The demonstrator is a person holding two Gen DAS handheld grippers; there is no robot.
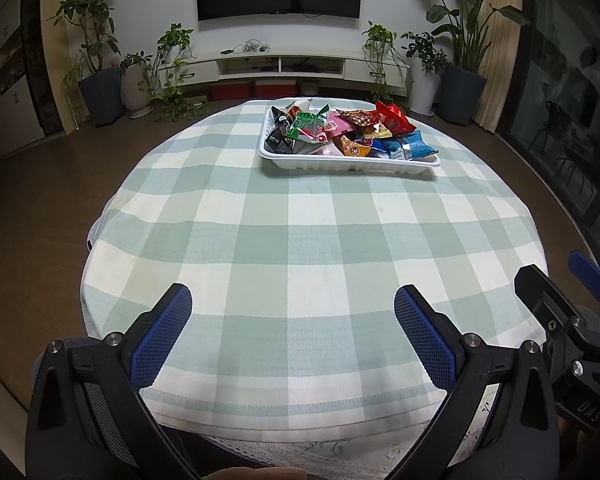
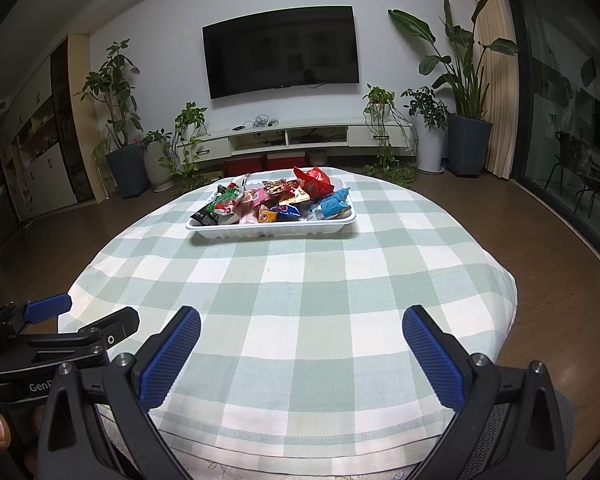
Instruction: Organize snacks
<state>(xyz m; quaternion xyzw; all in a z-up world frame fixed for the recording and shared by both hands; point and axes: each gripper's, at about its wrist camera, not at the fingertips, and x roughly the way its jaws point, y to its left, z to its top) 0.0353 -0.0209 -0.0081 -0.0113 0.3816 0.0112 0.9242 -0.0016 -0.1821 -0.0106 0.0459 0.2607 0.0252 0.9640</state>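
A white tray (image 1: 350, 162) sits on the far part of a round table covered by a green-and-white checked cloth (image 1: 300, 248). The tray is heaped with wrapped snacks (image 1: 340, 130): a red packet (image 1: 394, 118) at its far right corner, a blue packet (image 1: 410, 146) at its near right, a green-and-white packet (image 1: 306, 126) towards its left, and dark packets (image 1: 278, 138) against its left wall. All the snacks lie inside the tray or lean over its rim; the cloth on the near side of the tray is bare.

The left gripper (image 1: 292, 308) is held low over the near edge of the table, well apart from the tray, its two blue-padded fingers (image 1: 162, 332) spread wide with nothing between them. The right gripper (image 2: 300, 326) is likewise at the near edge, far from the tray, spread wide and holding nothing. In the right wrist view, part of the left gripper shows at the lower left.

Beyond the tray, against the wall, stand a low white cabinet (image 2: 300, 138), a dark television (image 2: 280, 52) above it, and potted plants (image 2: 464, 92) on either side.
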